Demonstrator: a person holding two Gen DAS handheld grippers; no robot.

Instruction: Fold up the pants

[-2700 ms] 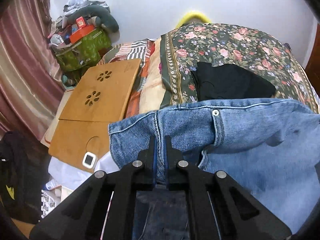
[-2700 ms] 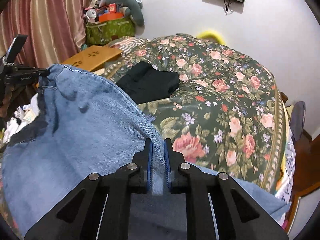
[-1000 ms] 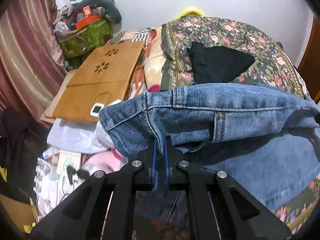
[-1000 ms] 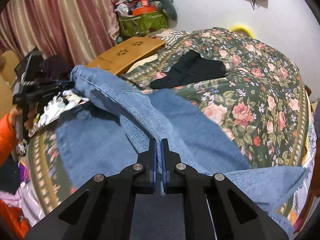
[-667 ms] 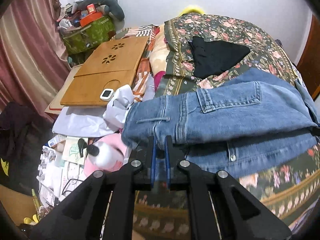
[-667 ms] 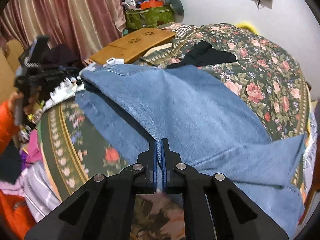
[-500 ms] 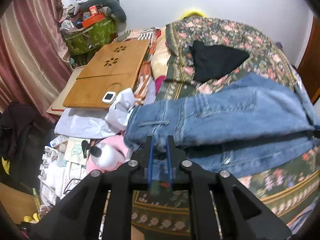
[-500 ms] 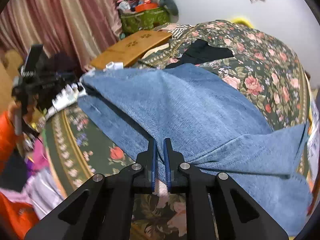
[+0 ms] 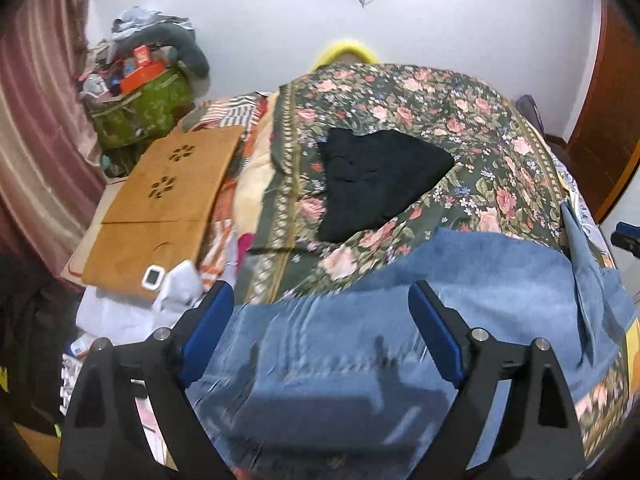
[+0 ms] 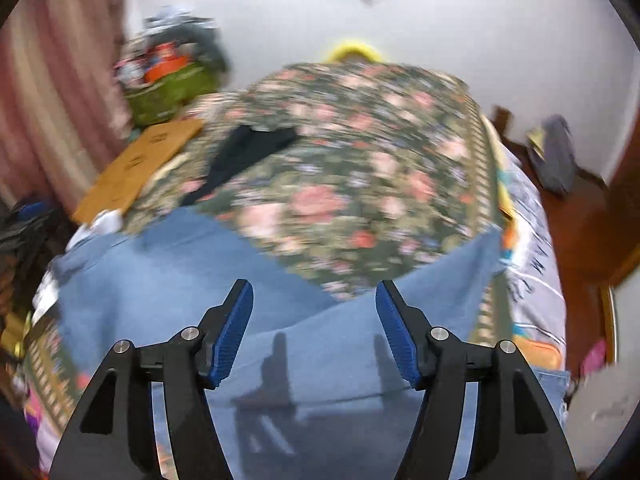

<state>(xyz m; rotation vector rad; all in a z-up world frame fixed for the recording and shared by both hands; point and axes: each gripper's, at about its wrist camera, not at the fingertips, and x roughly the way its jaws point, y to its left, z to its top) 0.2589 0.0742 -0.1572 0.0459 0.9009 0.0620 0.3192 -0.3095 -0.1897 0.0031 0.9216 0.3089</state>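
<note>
The blue jeans [image 9: 460, 280] lie folded lengthwise across the near edge of the floral bedspread [image 9: 440, 120]. My left gripper [image 9: 320, 328] is open and empty, its blue pads spread just above the waist end of the jeans. In the right wrist view the jeans [image 10: 320, 344] spread under my right gripper [image 10: 314, 332], which is also open and empty above the cloth. One leg end [image 10: 476, 256] reaches toward the bed's right edge. Both views are blurred.
A folded black garment [image 9: 376, 176] lies on the bedspread beyond the jeans. A wooden lap table [image 9: 160, 200] lies at the left with a white gadget [image 9: 154, 276]. Clutter and a green bag [image 9: 140, 108] stand by the curtain. A wooden door [image 9: 608, 120] is at right.
Both grippers have opened and let go of the jeans, which now lie folded on the bed. Both grippers have drawn back and tilted up a little.
</note>
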